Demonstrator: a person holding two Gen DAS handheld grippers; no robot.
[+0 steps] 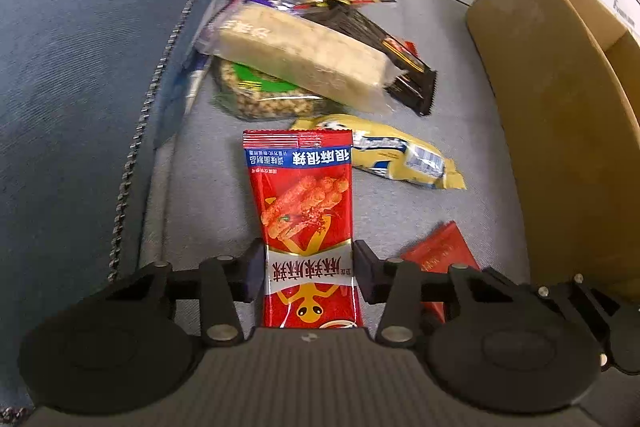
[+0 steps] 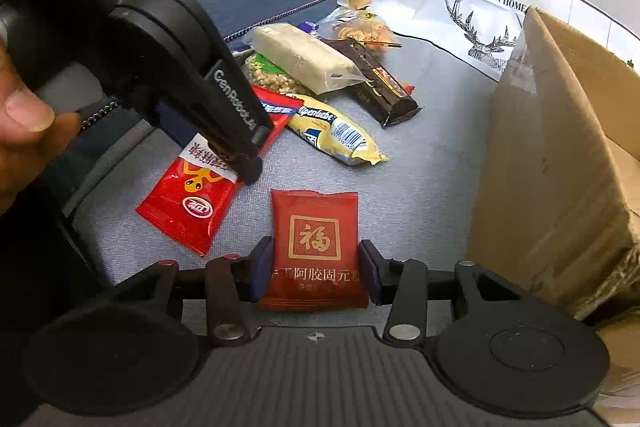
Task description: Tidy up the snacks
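Both grippers are at the pick-up step of sorting snacks lying on a grey cushion [image 2: 432, 163], with a cardboard box [image 2: 560, 163] standing at the cushion's right edge (presumably where the snacks are to go).

The left gripper [image 1: 310, 269] straddles the bright red spicy-strip packet [image 1: 304, 211]. Its 2 pads sit against the packet's long sides near the lower end, so it looks clamped on the packet, though lightly. That packet's long axis runs straight away from the gripper, the sealed end with the blue band pointing toward the snack pile [image 1: 304, 59] at the cushion's far edge; in the right wrist view it lies slantwise, its lower end toward the near left corner.

The right gripper [image 2: 316, 267] straddles the dark red square sachet [image 2: 316, 239], which lies flat near the cushion's near edge, just beside the box. Its pads stand at the sachet's 2 side edges and appear to touch them; whether they truly press I cannot tell for sure. The sachet is nearly square, its printed characters upright to the camera, top seal pointing toward the pile.

Next, I judge, each grip must firm up, then lift straight off the cushion and carry rightward over the box wall. Thin slippery wrappers may slide out or buckle.
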